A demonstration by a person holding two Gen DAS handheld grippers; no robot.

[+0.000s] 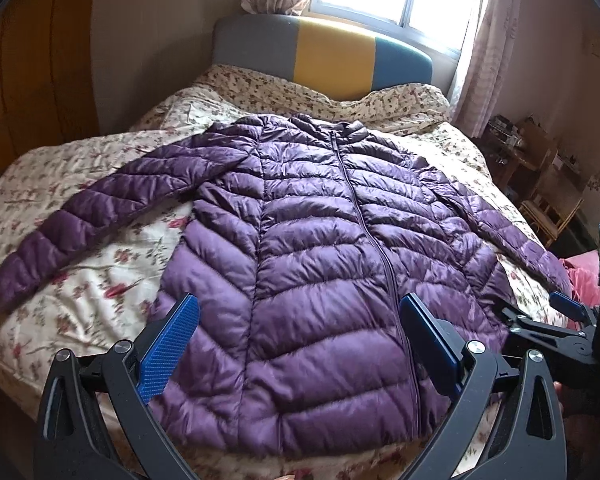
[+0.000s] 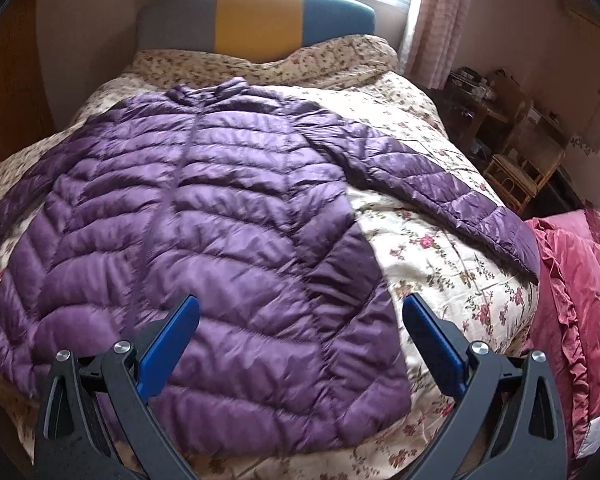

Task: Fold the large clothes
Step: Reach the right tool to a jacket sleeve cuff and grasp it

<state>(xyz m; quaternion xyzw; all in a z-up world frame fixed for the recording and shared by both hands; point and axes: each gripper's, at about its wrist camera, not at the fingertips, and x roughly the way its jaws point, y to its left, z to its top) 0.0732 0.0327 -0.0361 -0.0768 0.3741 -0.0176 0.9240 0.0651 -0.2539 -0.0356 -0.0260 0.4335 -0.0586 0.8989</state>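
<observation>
A purple quilted down jacket lies flat, zipped, front up on the floral bedspread, collar toward the headboard, both sleeves spread out. It also shows in the right wrist view. My left gripper is open and empty, hovering over the jacket's lower hem. My right gripper is open and empty above the jacket's lower right hem; it also shows at the right edge of the left wrist view.
A grey, yellow and teal headboard stands under a bright window. A pink ruffled quilt lies beside the bed at the right. Wooden shelves and chairs stand at the far right. A wooden wardrobe is on the left.
</observation>
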